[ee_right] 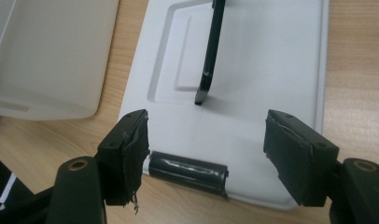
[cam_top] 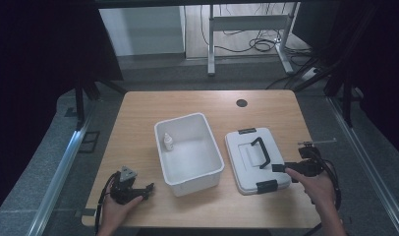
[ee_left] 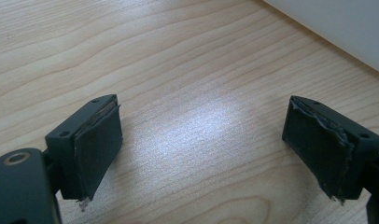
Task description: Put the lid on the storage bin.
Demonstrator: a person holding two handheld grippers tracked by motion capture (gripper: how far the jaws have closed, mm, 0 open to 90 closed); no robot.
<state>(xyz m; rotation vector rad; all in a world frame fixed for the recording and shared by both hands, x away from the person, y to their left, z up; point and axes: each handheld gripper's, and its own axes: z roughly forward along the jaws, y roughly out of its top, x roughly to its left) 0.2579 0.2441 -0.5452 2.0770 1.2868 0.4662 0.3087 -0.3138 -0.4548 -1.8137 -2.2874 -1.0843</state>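
Note:
A white open bin (cam_top: 200,183) stands mid-table with a small white bottle (cam_top: 168,142) upright in its far left corner. To its right lies a white lid (cam_top: 251,177) with a black handle (cam_top: 260,151) and black latches. My right gripper (cam_top: 277,168) hovers open over the lid's near right part. In the right gripper view its jaws (ee_right: 205,135) straddle the lid (ee_right: 267,60) just behind a black latch (ee_right: 187,171), with the handle (ee_right: 211,51) ahead. My left gripper (cam_top: 147,189) rests open at the front left, pointing at the bin. Bare wood lies between its jaws (ee_left: 204,116).
The wooden table (cam_top: 138,118) has a black round grommet (cam_top: 242,103) near its far edge. The bin's white wall (ee_left: 346,28) is close ahead of the left gripper. Beyond the table stand a desk frame (cam_top: 246,29) and floor cables (cam_top: 261,45).

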